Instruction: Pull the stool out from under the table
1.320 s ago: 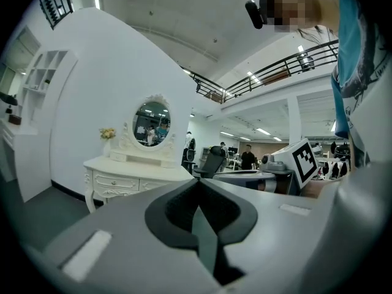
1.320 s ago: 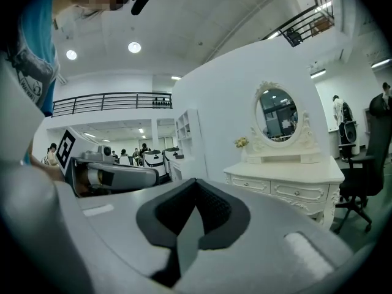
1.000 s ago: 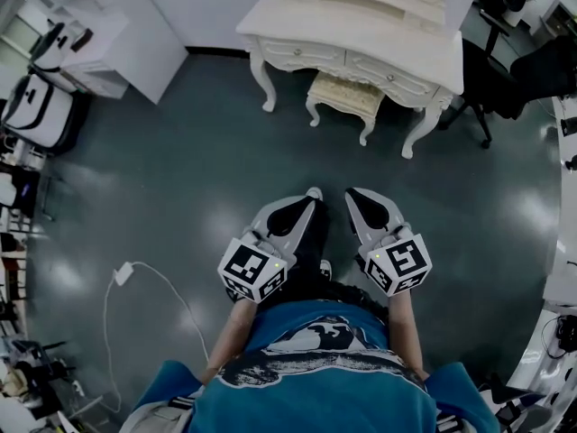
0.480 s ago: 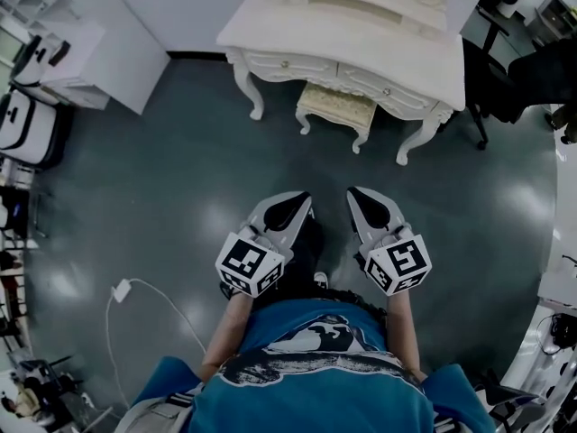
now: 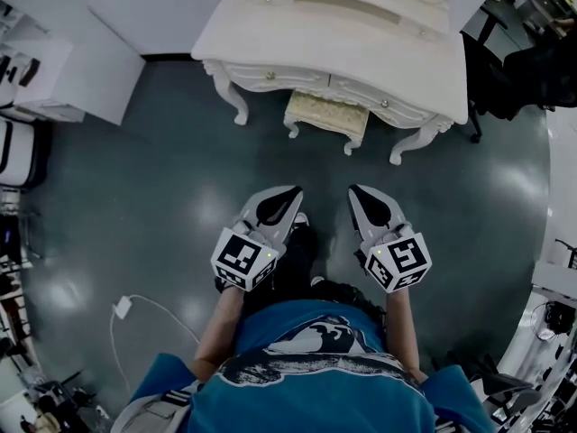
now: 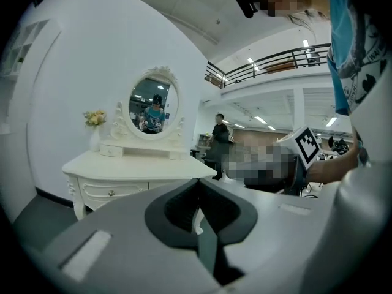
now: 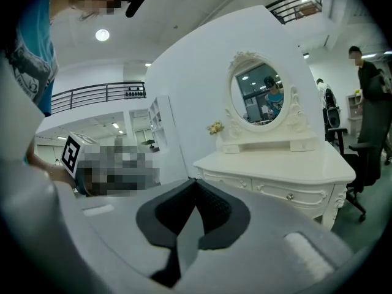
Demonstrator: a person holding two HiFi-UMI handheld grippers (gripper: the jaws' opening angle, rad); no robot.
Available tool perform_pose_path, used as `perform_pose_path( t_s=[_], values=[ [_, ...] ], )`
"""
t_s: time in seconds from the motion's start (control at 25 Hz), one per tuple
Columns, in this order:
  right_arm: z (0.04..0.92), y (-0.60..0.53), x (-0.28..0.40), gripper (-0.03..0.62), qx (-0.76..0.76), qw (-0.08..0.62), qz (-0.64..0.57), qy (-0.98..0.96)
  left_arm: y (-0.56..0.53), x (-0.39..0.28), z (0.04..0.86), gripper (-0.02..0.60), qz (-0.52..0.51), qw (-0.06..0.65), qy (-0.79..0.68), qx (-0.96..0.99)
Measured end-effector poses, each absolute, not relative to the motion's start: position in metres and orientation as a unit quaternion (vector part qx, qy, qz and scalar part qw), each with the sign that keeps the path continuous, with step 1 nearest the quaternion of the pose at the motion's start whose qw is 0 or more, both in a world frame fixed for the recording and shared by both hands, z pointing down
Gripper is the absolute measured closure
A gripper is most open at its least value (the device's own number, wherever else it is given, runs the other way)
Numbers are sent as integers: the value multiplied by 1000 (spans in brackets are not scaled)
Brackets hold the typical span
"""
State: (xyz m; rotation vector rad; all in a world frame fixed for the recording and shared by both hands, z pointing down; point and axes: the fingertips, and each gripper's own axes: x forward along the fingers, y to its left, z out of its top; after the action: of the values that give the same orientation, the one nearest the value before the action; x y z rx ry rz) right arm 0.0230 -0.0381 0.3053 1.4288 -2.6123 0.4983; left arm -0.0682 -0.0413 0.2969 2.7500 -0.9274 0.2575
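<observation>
**Approach to the vanity, both grippers empty**

Open room with a glossy dark grey floor [image 5: 135, 179]. A white dressing table [image 5: 361, 57] with an oval mirror [image 6: 154, 106] stands against the wall at the top centre of the head view. The stool [image 5: 326, 114] is tucked under the table's front edge, cream cushion showing, well apart from me.

My left gripper [image 5: 293, 191] and right gripper [image 5: 353, 190] sit side by side at mid frame. Both point toward the table, with jaws pressed together and nothing between them.

Handling, my guess:
- The stool is small, with a stiff carved frame and curved legs, so it is likely light.
- It should slide easily on this smooth floor.
- The padded seat is soft and a poor grip. It is better to take the rigid front rail under the cushion, or the top of a front leg.
- The jaws must spread first.
- Pull low and level so it doesn't tip.

Versus a second ago:
- The table and stool are bigger, and the stool has shifted left in the frame.
- The white charger cable [image 5: 149, 307] has slid toward the lower left.
- The grippers are in the same spot in the frame, and are still shut.
</observation>
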Motion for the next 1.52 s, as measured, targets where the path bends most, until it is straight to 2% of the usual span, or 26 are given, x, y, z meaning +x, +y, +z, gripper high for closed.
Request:
perform_pose_path(
  t_s=[0.32, 0.76, 1.24, 1.52],
  values=[
    [345, -91, 34, 591, 490, 101, 185, -846, -88, -71, 348, 569, 134, 136, -247, 950],
    [429, -132, 80, 591, 523, 117, 233, -812, -151, -73, 430, 568, 166, 146, -215, 951],
    [584, -207, 140, 583, 548, 100, 326, -764, -257, -82, 562, 499, 232, 174, -243, 926],
    [662, -243, 166, 514, 543, 116, 361, -749, -316, -80, 639, 451, 257, 206, -263, 907]
  ],
)
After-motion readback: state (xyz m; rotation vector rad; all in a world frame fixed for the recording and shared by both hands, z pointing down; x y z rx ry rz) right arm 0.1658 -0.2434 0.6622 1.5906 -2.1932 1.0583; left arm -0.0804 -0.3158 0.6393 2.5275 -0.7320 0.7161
